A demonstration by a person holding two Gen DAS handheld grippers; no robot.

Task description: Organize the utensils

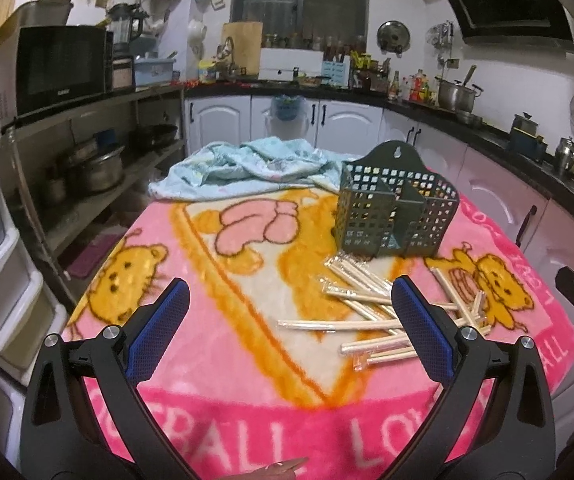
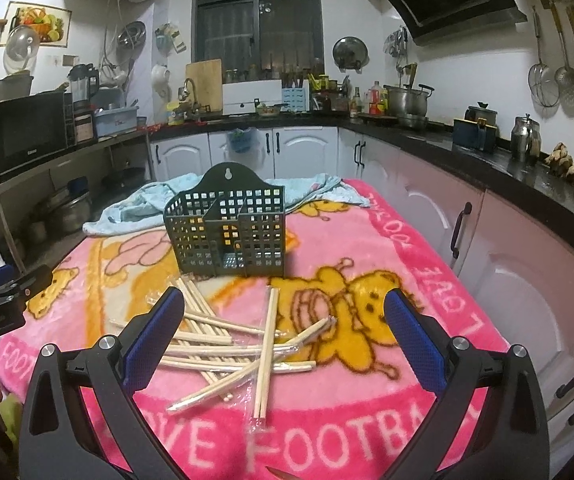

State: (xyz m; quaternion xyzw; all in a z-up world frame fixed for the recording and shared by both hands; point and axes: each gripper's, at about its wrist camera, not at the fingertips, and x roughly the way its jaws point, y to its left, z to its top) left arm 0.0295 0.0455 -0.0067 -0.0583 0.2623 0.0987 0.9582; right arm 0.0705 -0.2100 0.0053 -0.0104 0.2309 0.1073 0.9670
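Both grippers, the left gripper (image 1: 289, 312) and right gripper (image 2: 285, 320), hung wide, gripping nothing. Wrapped chopsticks (image 2: 243, 344) lay scattered between the right's fingers (easy pickings), the empty holder (image 2: 227, 228) upright just beyond, ready to receive.

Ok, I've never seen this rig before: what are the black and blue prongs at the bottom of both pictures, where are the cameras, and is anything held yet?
Those prongs are handheld grippers, one in each of a person's hands, with a fisheye camera on each looking along its fingers. One picture comes from the left gripper, the other from the right gripper. Both have their jaws wide open and hold nothing. On the pink cartoon-print blanket lies a loose pile of wrapped wooden chopsticks. Behind the pile stands a dark green perforated plastic utensil holder, with no chopsticks visible in it. A crumpled light blue cloth lies beyond.
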